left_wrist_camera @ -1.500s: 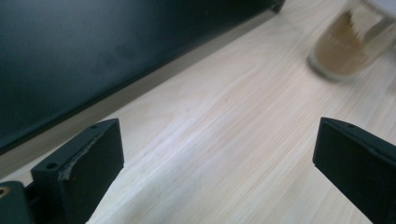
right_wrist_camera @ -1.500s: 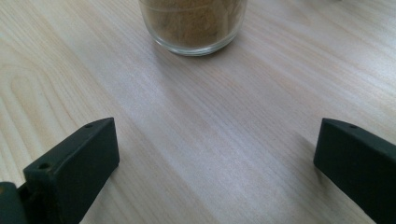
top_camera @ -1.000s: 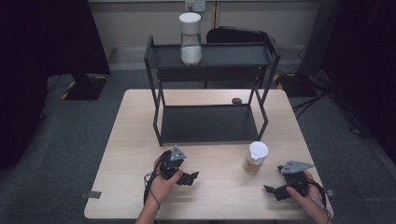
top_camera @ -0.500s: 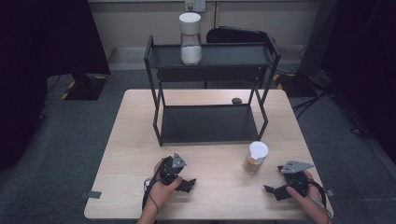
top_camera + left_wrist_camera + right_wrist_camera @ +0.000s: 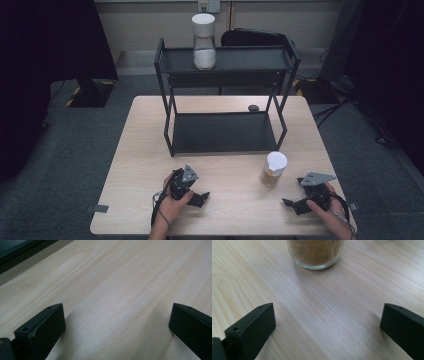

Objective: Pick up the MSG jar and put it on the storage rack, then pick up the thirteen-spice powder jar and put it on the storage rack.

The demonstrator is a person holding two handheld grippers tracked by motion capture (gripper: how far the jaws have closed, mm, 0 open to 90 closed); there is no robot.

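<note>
A light wooden table (image 5: 145, 150) seen from above, with a person's two hands coming in at the near edge, each holding a black two-jaw gripper. The left gripper (image 5: 199, 196) rests low on the table near the front edge, left of centre; seen from its own camera, its jaws stand wide apart with bare wood grain between them and nothing held. The right gripper (image 5: 291, 204) sits near the front right corner, a grey three-cornered plate on top of it, and its jaws are likewise spread wide and empty. Just beyond it, a little to its left in the high view, stands a glass jar (image 5: 273, 169) with a white lid (the right gripper view shows its clear base (image 5: 315, 252) packed with a brown, grainy filling); the jar is upright on the table, near the right gripper but not touching it, and well apart from the left one. Farther back, at the middle of the table, stands a black metal two-tier shelf (image 5: 223, 132). A small dark object (image 5: 253, 107) lies on the table behind the shelf's lower tier. On the top tier, left of centre, stands a taller white-lidded container (image 5: 203, 41).
</note>
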